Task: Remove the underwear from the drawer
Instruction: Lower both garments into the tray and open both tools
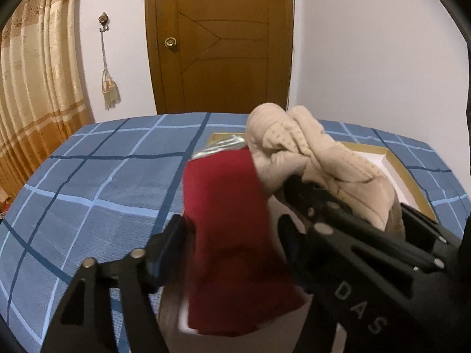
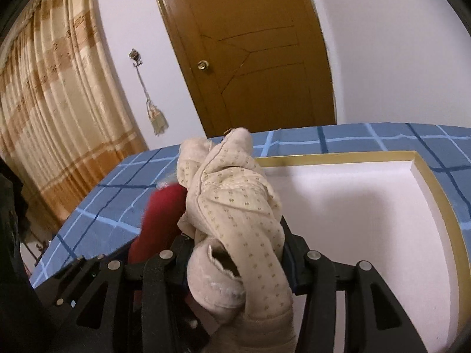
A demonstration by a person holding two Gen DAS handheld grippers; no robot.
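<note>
A red piece of underwear (image 1: 229, 220), blurred, hangs upright between the fingers of my left gripper (image 1: 231, 231). The jaws stand open, with a gap beside the right fingertip (image 1: 285, 229). The red piece also shows in the right wrist view (image 2: 159, 214), left of the beige one. My right gripper (image 2: 237, 251) is shut on a bunched beige dotted piece of underwear (image 2: 235, 194), which rises above its fingers and also appears in the left wrist view (image 1: 294, 144). The white drawer box with a gold rim (image 2: 412, 158) lies on the bed behind and to the right, its visible part bare.
A blue plaid sheet (image 1: 103, 176) covers the bed under both grippers. A crumpled silver packet (image 1: 219, 147) lies behind the red piece. Beyond the bed are a brown door (image 1: 217, 44), a white wall, a tassel on a hook (image 1: 110, 88) and striped curtains (image 1: 38, 88).
</note>
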